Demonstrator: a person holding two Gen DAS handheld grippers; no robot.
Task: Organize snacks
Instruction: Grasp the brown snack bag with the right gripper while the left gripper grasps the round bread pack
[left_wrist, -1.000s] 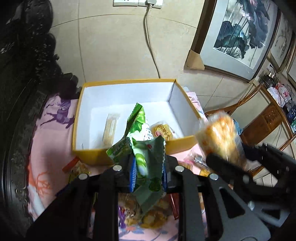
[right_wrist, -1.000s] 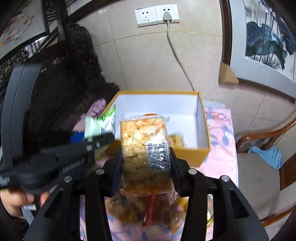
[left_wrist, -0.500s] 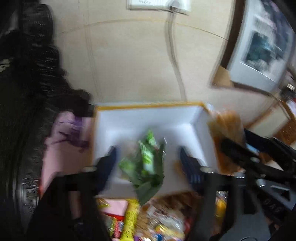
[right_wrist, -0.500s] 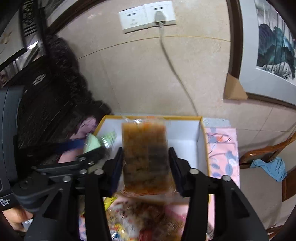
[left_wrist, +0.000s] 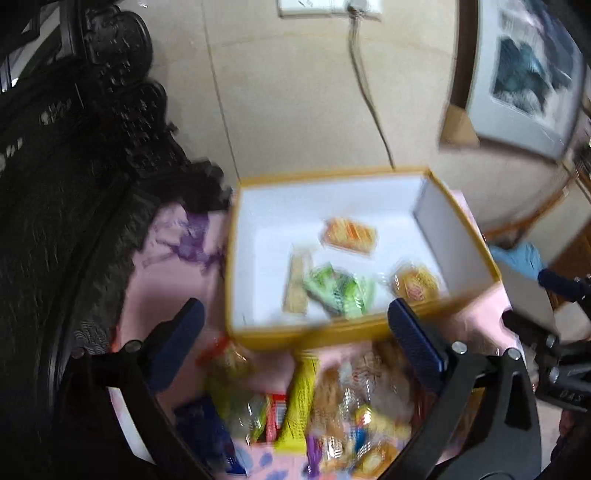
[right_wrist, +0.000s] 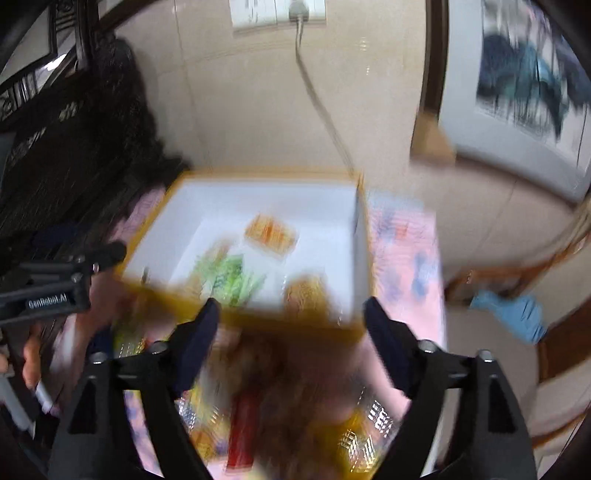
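Left wrist view, left to right: dark carved furniture (left_wrist: 74, 155); the pink patterned cloth (left_wrist: 162, 266) covering the surface; the left gripper (left_wrist: 295, 343), jaws spread wide and holding nothing, poised above a loose pile of snacks (left_wrist: 314, 406) on the cloth just in front of the yellow box (left_wrist: 332, 334). Inside the white-lined box lie a pale bar (left_wrist: 297, 284), a green packet (left_wrist: 338, 290) touching the bar, an orange packet (left_wrist: 349, 236) farther back, and a round orange snack (left_wrist: 415, 284) near the right wall. At far right, part of the right gripper (left_wrist: 554, 332).

Right wrist view: the left gripper at far left, beside the box (right_wrist: 258, 317); the right gripper (right_wrist: 291, 332), jaws wide apart and empty, over blurred snacks (right_wrist: 280, 406); a framed picture (right_wrist: 528, 85) on the wall.
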